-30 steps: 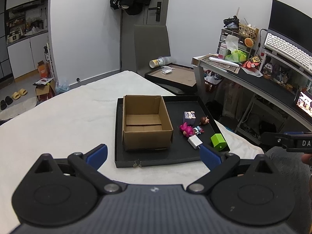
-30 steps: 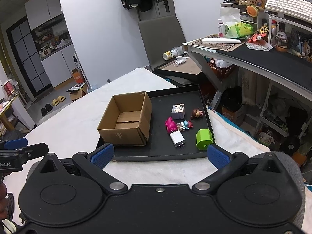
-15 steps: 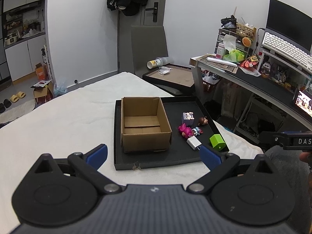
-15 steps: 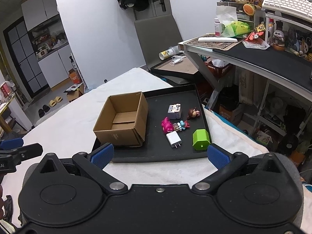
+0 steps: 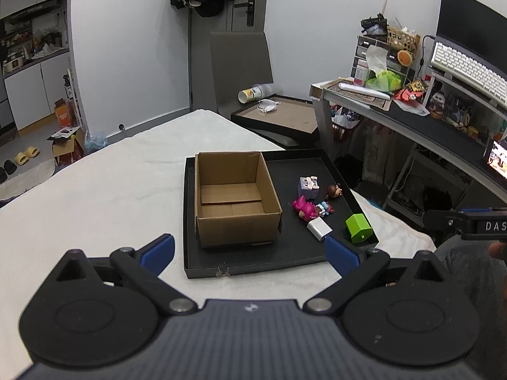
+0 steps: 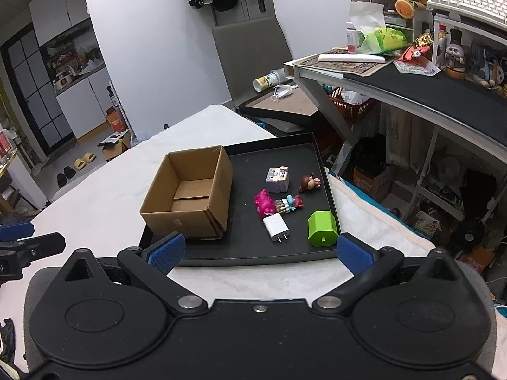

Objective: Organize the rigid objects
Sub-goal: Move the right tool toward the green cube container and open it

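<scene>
1. Ahead of both pairs of jaws, on a white cloth-covered surface (image 5: 95,196), lies a black tray (image 5: 294,253) holding a cardboard box (image 5: 236,196) and a group of small things.
2. The left gripper (image 5: 248,248) hangs short of the tray's near edge, its jaws spread wide and holding nothing; the box sits straight beyond the gap between them, open side up and with nothing visible inside.
3. The right gripper (image 6: 259,251) also hangs short of the tray with its jaws released and nothing held; the box (image 6: 190,199) lies beyond its left jaw.
4. Just beyond the right gripper's right jaw stands a green block (image 6: 321,228), near the tray's right wall.
5. Between the right gripper's jaws, a little farther in, lies a white charger (image 6: 275,225) with its prongs pointing back toward the gripper.
6. Past the charger lie a pink toy (image 6: 263,202) and a small blue-and-red figure (image 6: 290,203), touching or nearly touching each other.
7. Farther still stand a pale purple cube toy (image 6: 278,179) and, to its right, a brown-haired doll head (image 6: 310,183), apart from each other.
8. In the left wrist view the same small things lie beyond the right-hand jaw, the charger (image 5: 319,228) closest to it and the green block (image 5: 358,228) just past it.
9. Each gripper shows at the edge of the other's view, beside the tray.
</scene>
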The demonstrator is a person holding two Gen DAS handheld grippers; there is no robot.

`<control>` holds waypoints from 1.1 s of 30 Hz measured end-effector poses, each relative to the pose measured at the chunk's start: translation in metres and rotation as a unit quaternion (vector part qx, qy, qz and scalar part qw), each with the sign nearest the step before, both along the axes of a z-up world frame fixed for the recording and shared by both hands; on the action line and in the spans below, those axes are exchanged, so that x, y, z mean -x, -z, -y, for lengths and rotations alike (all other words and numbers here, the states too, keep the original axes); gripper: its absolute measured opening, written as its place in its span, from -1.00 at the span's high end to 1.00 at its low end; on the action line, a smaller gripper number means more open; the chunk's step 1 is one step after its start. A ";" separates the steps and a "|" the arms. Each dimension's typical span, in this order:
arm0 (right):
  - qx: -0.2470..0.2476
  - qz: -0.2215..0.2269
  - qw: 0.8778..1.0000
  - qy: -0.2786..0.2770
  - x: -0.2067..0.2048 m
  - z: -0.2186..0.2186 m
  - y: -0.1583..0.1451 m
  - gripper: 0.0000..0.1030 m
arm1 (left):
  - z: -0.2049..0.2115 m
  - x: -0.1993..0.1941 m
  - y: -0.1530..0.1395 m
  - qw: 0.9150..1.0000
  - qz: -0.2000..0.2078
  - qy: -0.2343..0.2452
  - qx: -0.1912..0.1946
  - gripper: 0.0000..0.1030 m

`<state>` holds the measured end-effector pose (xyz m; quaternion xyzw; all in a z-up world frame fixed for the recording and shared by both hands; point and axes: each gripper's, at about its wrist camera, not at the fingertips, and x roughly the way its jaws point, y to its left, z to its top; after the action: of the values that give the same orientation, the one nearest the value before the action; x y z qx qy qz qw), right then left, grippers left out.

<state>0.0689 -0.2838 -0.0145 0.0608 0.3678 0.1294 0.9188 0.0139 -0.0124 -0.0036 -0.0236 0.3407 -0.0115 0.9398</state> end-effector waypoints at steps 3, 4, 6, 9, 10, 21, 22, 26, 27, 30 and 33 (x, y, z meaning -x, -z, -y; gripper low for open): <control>0.009 -0.002 1.000 -0.003 -0.007 -0.003 0.003 -1.00 | -0.002 -0.008 0.003 1.000 -0.006 -0.002 0.001 -0.95; 0.015 0.000 1.000 -0.005 -0.008 -0.005 0.004 -1.00 | -0.003 -0.011 0.003 1.000 -0.007 -0.002 0.002 -0.95; 0.020 -0.003 1.000 -0.006 -0.014 -0.007 0.005 -1.00 | -0.004 -0.017 0.004 1.000 -0.010 -0.003 0.003 -0.94; 0.016 -0.012 1.000 -0.007 -0.023 -0.007 0.009 -1.00 | -0.007 -0.025 0.005 1.000 -0.013 -0.007 0.005 -0.94; 0.017 -0.015 1.000 -0.005 -0.027 -0.008 0.011 -1.00 | -0.008 -0.028 0.006 1.000 -0.015 -0.008 0.006 -0.94; 0.017 -0.037 0.999 0.008 -0.062 -0.006 0.028 -1.00 | -0.025 -0.066 0.024 0.998 -0.045 -0.029 0.017 -0.94; 0.017 -0.038 0.999 0.010 -0.065 -0.005 0.030 -1.00 | -0.027 -0.070 0.026 0.998 -0.048 -0.032 0.019 -0.93; 0.009 -0.050 0.999 0.013 -0.077 -0.003 0.038 -1.00 | -0.032 -0.087 0.034 0.997 -0.061 -0.040 0.021 -0.93; 0.007 -0.053 0.998 0.014 -0.081 -0.003 0.040 -1.00 | -0.034 -0.091 0.036 0.997 -0.063 -0.042 0.022 -0.93; 0.007 -0.062 0.998 0.016 -0.092 -0.002 0.045 -1.00 | -0.037 -0.104 0.042 0.996 -0.074 -0.047 0.028 -0.91; 0.007 -0.076 0.997 0.019 -0.104 -0.001 0.052 -0.94 | -0.040 -0.118 0.049 0.995 -0.083 -0.053 0.031 -0.89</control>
<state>0.1725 -0.2829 -0.0670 0.0706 0.4359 0.1040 0.8912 0.1317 0.0273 -0.0524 -0.0712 0.4157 0.0300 0.9062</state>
